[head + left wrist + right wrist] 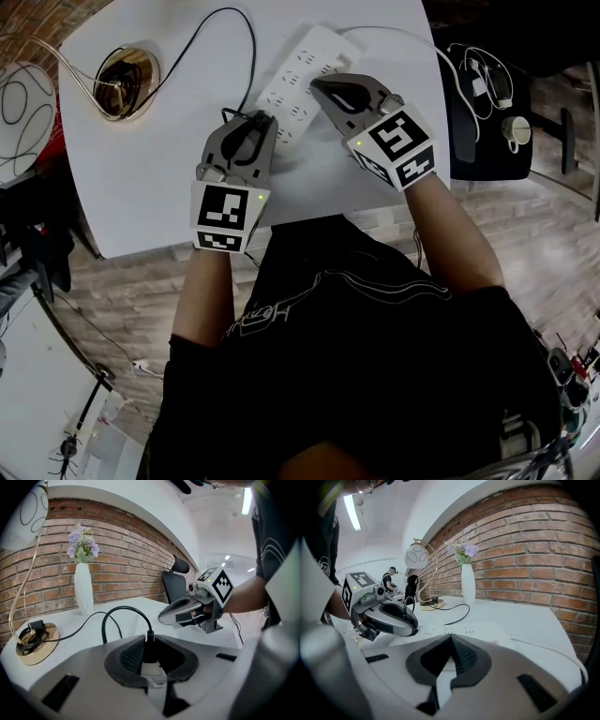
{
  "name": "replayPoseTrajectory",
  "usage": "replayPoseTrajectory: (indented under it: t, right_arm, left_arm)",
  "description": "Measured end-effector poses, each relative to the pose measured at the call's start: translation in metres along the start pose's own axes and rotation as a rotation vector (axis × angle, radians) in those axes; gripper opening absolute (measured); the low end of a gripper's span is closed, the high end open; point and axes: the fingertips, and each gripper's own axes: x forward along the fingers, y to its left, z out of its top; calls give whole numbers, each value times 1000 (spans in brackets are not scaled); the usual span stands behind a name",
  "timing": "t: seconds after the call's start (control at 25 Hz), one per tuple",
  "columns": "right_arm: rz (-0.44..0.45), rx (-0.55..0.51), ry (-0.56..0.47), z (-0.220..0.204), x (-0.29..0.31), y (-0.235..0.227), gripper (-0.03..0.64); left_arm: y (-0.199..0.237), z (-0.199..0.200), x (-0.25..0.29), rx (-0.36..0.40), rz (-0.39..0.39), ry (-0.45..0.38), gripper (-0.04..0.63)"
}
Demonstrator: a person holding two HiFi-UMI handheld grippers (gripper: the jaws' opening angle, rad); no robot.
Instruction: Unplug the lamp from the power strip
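Observation:
A white power strip [305, 75] lies on the white table [141, 178]. The lamp's black cord [246, 37] runs from the gold lamp base [127, 82] to a black plug [150, 651] that stands on the strip. My left gripper [261, 117] is shut on that plug, one jaw on each side of it [150, 639]. Whether the plug's pins are still in the socket is hidden. My right gripper [317, 84] is shut with nothing in it, its tip resting on the strip further along. In the right gripper view the strip [459, 632] shows just past the closed tips [451, 639].
A white vase [83, 590] with purple flowers stands by the brick wall, behind the lamp base [35, 639]. The strip's own white cable [403, 33] leaves toward the table's far right corner. A black office chair [487, 112] with small items on it stands to the right of the table.

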Motion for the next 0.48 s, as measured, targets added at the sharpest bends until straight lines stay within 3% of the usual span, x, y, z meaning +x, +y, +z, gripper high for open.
replayPoseTrajectory:
  t: [0.2, 0.48]
  right_arm:
    - [-3, -8, -2, 0, 0, 0, -3]
    - [-3, -7, 0, 0, 0, 1, -3]
  left_arm:
    - [2, 1, 0, -15, -3, -11, 55]
    - [2, 1, 0, -106, -73, -24, 55]
